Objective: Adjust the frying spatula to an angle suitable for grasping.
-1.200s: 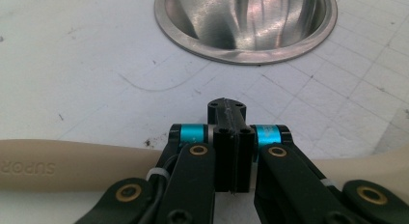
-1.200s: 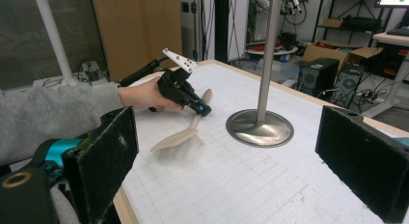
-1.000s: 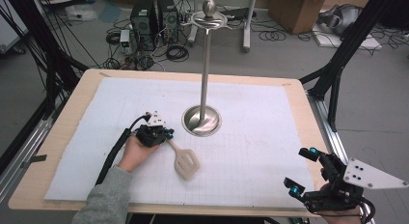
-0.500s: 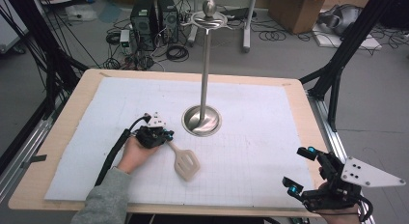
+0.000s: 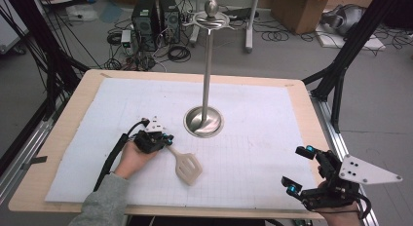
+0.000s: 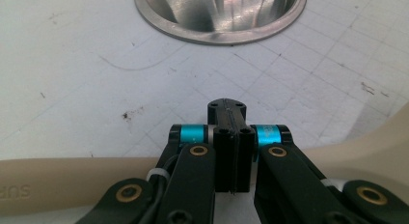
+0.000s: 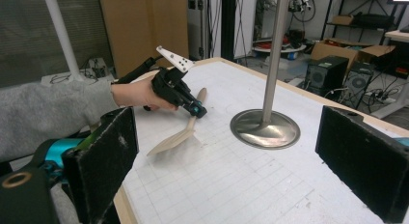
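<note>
A beige slotted spatula (image 5: 187,166) lies left of centre on the white gridded mat (image 5: 253,153). My left gripper (image 5: 168,141) is shut on its handle, with the blade pointing toward the front edge. In the left gripper view the jaws (image 6: 226,108) are pressed together over the handle (image 6: 72,178), which crosses beneath them. The right gripper view has the left gripper (image 7: 197,110) holding the spatula (image 7: 176,139) tilted, blade end low near the mat. A steel utensil stand (image 5: 203,121) with a tall pole rises mid-table. My right gripper (image 5: 297,168) stands open at the front right corner, with nothing between its jaws.
The stand's round base (image 6: 219,16) lies just ahead of the left gripper. The wooden table edge (image 5: 63,138) frames the mat. Black frame struts (image 5: 341,65), computer towers (image 5: 151,21), cables and cardboard boxes (image 5: 297,9) are on the floor beyond.
</note>
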A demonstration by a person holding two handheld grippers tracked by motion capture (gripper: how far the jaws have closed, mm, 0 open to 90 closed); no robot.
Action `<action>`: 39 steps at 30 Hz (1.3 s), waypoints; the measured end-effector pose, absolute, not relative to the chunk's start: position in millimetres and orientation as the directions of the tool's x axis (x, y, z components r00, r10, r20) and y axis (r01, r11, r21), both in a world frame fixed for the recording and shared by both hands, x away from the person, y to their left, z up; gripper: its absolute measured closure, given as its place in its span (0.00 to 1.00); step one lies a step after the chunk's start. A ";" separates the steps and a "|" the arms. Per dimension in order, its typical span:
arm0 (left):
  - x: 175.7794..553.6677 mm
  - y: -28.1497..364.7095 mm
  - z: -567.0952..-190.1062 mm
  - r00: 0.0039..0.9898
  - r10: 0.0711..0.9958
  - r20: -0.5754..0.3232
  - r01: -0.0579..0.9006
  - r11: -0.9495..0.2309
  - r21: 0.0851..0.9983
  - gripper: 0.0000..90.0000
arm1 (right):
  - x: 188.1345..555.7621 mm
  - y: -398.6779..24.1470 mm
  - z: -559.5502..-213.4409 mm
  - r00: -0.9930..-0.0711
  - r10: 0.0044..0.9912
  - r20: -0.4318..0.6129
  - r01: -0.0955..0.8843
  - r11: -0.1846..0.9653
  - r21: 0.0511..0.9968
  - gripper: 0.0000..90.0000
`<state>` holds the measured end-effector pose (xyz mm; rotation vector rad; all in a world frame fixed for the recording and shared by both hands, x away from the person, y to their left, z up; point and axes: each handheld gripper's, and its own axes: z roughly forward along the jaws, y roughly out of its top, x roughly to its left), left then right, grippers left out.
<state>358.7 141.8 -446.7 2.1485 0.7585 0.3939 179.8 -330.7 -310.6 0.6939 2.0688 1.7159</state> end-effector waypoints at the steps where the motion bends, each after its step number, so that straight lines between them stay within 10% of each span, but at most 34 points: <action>1: 358.7 141.8 -446.7 0.771 0.636 0.023 0.385 -0.495 0.779 1.00 | 180.8 -330.1 -310.7 -0.813 0.582 0.029 0.136 0.141 0.981 0.08; 39: 319.6 156.3 -443.3 0.775 0.629 0.053 0.384 -0.537 0.751 1.00 | 211.0 -308.2 -308.6 -0.865 0.501 0.028 0.119 0.150 0.981 0.08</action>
